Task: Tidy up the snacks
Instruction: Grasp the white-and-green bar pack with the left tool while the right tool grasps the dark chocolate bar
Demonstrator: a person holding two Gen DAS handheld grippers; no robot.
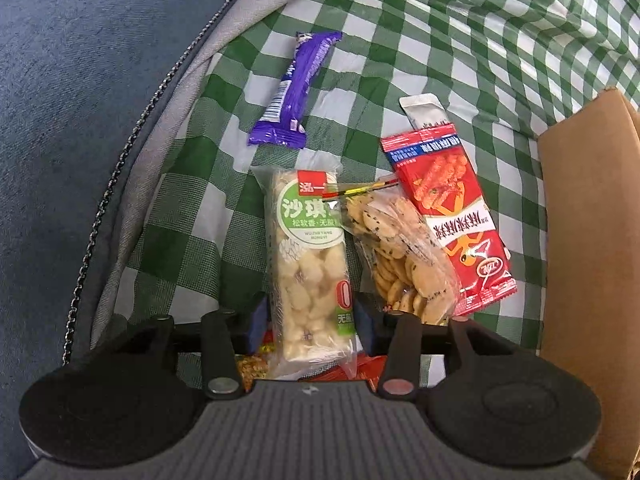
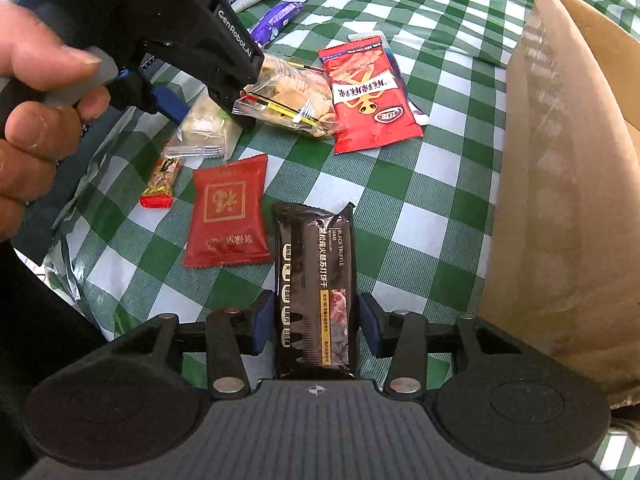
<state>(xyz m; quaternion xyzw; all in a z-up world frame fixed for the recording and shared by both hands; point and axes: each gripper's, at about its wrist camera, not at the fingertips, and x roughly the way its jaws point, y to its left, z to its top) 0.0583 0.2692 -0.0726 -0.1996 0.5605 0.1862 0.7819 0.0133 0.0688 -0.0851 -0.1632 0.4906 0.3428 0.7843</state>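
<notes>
A pale nougat bar in a clear wrapper with a green label (image 1: 308, 264) lies lengthwise between the blue pads of my left gripper (image 1: 311, 320), which is shut on its near half. From the right wrist view the left gripper (image 2: 208, 104) leans down over that bar (image 2: 204, 128). My right gripper (image 2: 318, 322) is shut on a black cracker packet (image 2: 314, 280) that lies flat on the checked cloth (image 2: 420, 216); its pads sit against the packet's long edges. The cardboard box (image 2: 560, 160) stands just right of it.
A clear bag of small crackers (image 1: 400, 248), a red snack packet (image 1: 448, 216) and a purple bar (image 1: 296, 84) lie beyond the nougat bar. A square red packet (image 2: 228, 216) and a small red-yellow sweet (image 2: 162, 180) sit left of the black packet. A person's hand (image 2: 36, 100) holds the left gripper.
</notes>
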